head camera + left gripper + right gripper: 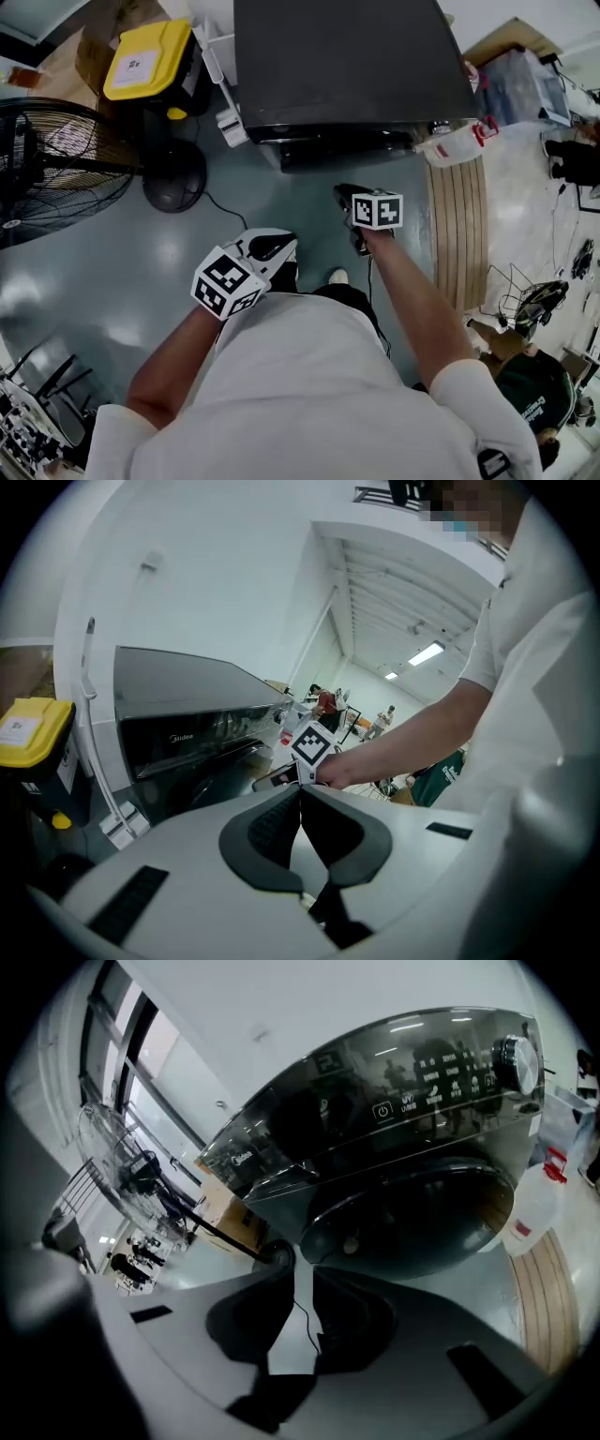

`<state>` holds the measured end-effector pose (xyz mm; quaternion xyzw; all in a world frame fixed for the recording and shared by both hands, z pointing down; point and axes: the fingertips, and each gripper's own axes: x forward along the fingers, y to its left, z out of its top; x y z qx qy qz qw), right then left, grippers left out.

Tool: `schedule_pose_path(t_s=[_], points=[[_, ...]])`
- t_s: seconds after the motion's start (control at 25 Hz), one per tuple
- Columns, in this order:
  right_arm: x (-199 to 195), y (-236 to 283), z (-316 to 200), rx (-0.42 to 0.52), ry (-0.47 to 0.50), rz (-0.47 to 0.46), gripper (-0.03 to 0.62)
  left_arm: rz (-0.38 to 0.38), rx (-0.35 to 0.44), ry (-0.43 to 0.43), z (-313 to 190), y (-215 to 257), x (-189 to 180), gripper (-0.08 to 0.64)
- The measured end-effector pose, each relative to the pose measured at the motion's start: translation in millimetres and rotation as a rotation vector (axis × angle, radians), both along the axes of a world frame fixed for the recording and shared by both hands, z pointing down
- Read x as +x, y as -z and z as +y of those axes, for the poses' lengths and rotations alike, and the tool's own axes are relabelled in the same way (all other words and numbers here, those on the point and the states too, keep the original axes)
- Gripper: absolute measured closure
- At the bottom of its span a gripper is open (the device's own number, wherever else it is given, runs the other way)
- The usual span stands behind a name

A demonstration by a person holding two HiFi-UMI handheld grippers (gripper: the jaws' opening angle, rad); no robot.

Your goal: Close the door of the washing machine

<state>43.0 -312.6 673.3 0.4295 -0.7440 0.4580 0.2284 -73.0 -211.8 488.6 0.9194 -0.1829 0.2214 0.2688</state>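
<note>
The dark grey washing machine (347, 66) stands ahead of me, and its round door (412, 1213) lies flush with the front. My right gripper (344, 194) hangs a little in front of the machine, pointing down toward the door. Its jaws (302, 1274) stand a narrow gap apart with nothing between them. My left gripper (274, 248) is further back and to the left, away from the machine. Its fingertips (300, 789) meet, with nothing held. In the left gripper view, the right gripper's marker cube (314, 747) shows before the machine (187, 714).
A black floor fan (47, 169) stands at the left, and its cable runs across the floor. A yellow-lidded bin (150, 58) sits left of the machine. A white jug (450, 142) and a slatted wooden board (459, 225) lie at the right.
</note>
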Motion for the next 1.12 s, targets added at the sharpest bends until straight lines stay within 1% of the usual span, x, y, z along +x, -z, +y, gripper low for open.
schedule_pose_path(t_s=[0.4, 0.68, 0.88, 1.12], points=[[32, 54, 74, 0.046, 0.182, 0.025, 0.535, 0.003, 0.018, 0.043, 24, 15, 38, 0.541], [57, 94, 136, 0.109, 0.328, 0.081, 0.534, -0.007, 0.03, 0.099, 45, 22, 54, 0.541], [82, 116, 166, 0.136, 0.344, 0.078, 0.535, -0.029, 0.032, 0.117, 59, 22, 67, 0.541], [100, 135, 189, 0.188, 0.359, 0.069, 0.537, -0.06, 0.048, 0.103, 79, 22, 86, 0.541]])
